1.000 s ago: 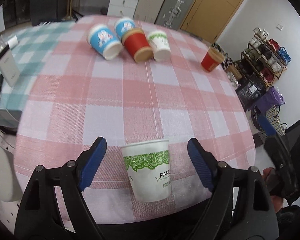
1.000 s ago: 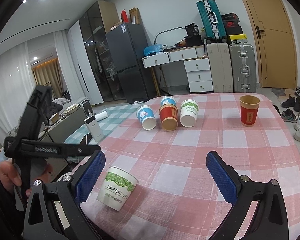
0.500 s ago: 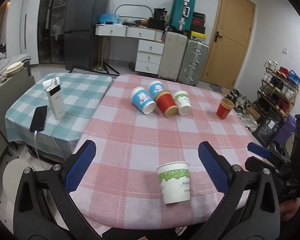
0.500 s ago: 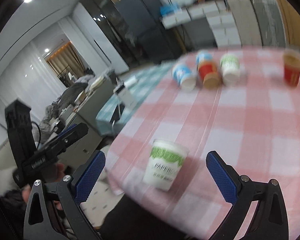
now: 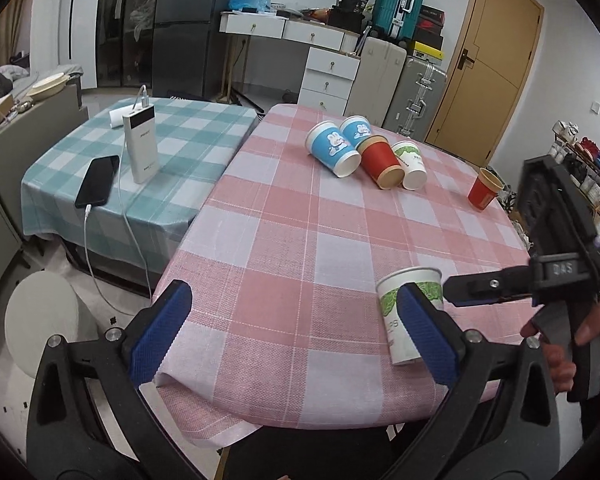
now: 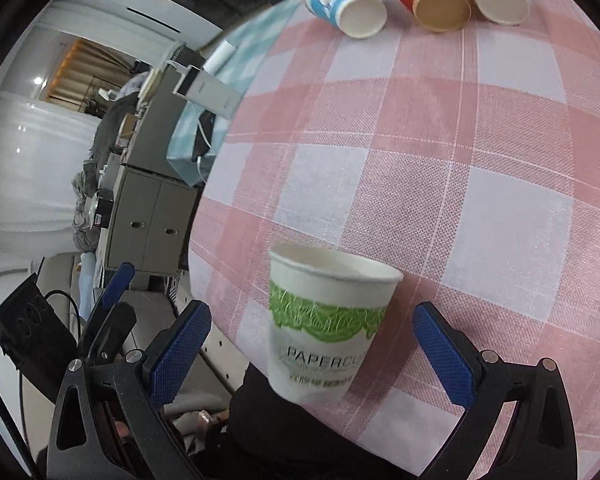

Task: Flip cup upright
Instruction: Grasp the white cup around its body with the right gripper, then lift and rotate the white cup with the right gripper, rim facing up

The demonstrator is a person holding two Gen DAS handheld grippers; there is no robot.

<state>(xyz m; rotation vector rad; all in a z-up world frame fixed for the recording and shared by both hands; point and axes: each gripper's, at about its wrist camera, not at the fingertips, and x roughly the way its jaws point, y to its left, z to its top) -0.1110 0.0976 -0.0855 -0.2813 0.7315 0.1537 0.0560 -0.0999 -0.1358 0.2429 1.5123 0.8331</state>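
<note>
Near the front edge of the desk (image 5: 300, 240), on its pink-checked cloth, the white cup (image 6: 326, 320) stands upright, mouth up, a green leaf band under the rim and "PAPERCUP" printed below. A second ago it tilted beside the right gripper's left finger; now it sits between the wide-spread fingers of the right gripper (image 6: 312, 354), untouched. The left gripper (image 5: 296, 332), also wide and empty, has swung leftward, so the cup now shows behind its right finger. A white "PISEN" power bank (image 5: 141, 148) stands on the teal cloth.
</note>
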